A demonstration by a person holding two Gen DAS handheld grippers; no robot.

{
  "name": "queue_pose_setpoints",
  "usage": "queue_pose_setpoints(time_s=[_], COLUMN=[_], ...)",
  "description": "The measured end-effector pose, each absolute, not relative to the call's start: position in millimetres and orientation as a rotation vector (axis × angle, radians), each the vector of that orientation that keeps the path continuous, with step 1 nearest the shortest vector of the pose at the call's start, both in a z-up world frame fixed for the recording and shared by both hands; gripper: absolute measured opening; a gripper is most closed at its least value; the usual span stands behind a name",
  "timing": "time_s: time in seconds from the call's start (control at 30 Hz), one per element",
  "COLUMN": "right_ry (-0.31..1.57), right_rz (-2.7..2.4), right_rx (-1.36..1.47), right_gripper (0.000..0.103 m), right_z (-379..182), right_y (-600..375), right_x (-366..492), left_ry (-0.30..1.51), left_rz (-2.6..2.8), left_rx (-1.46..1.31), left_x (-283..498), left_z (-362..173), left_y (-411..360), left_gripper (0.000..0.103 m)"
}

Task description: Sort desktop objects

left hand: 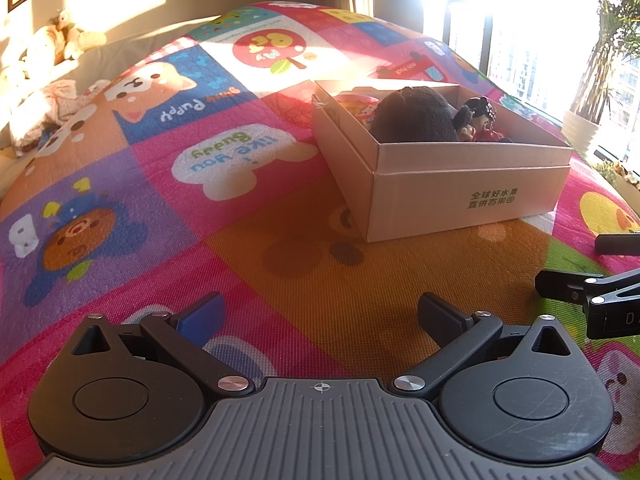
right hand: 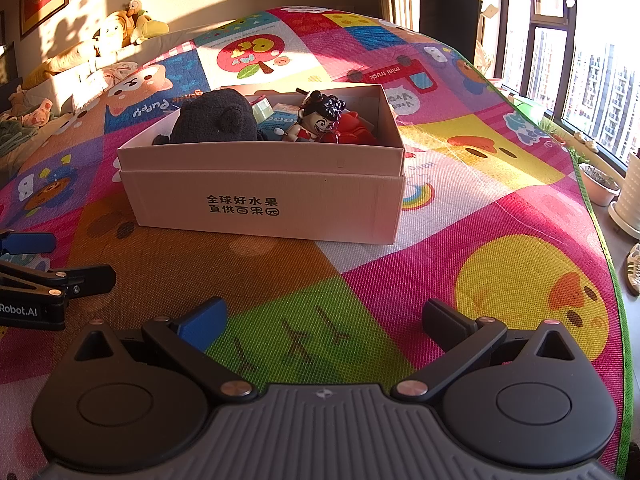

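A cardboard box (left hand: 460,196) (right hand: 260,200) stands on the colourful play mat (left hand: 200,208) (right hand: 480,200). Inside it lie a dark plush toy (left hand: 412,114) (right hand: 218,118), a black-haired figurine in red (left hand: 480,120) (right hand: 320,120) and small packets (right hand: 276,118). My left gripper (left hand: 320,316) is open and empty, low over the mat in front of the box. My right gripper (right hand: 326,322) is open and empty, also short of the box. Each gripper's tip shows at the other view's edge: the right gripper in the left wrist view (left hand: 588,292), the left gripper in the right wrist view (right hand: 60,276).
Plush toys (right hand: 128,24) and bedding (right hand: 24,120) lie along the wall at the far left. Plant pots (right hand: 600,188) and a shoe (right hand: 634,268) sit on the floor by the window at right. The mat's right edge (right hand: 600,240) drops to the floor.
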State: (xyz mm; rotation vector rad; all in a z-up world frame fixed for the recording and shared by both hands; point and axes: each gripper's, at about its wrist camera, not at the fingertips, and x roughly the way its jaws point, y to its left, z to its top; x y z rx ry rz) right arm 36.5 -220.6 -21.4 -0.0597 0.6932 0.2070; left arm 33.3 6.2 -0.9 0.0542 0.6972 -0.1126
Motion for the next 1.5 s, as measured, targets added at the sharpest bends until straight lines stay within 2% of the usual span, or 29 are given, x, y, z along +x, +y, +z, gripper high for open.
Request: queue_pose_setpoints(time_s=[1.0,1.5], right_ry=[0.693,0.693], right_rz=[0.207,0.206], right_rx=[-0.061,-0.061], right_gripper=[0.103,0.103], right_z=[-21.2,-21.0], right_y=[-220.7,-220.9], right_x=[36.3,36.3], left_ry=[0.698,0.755], left_rz=[-0.111,-0.114], left_rx=[0.052,0.037], left_x=[33.6,28.6], left_z=[0.7,5.4], left_y=[4.1,7.0], left_gripper=[0.103,0.103])
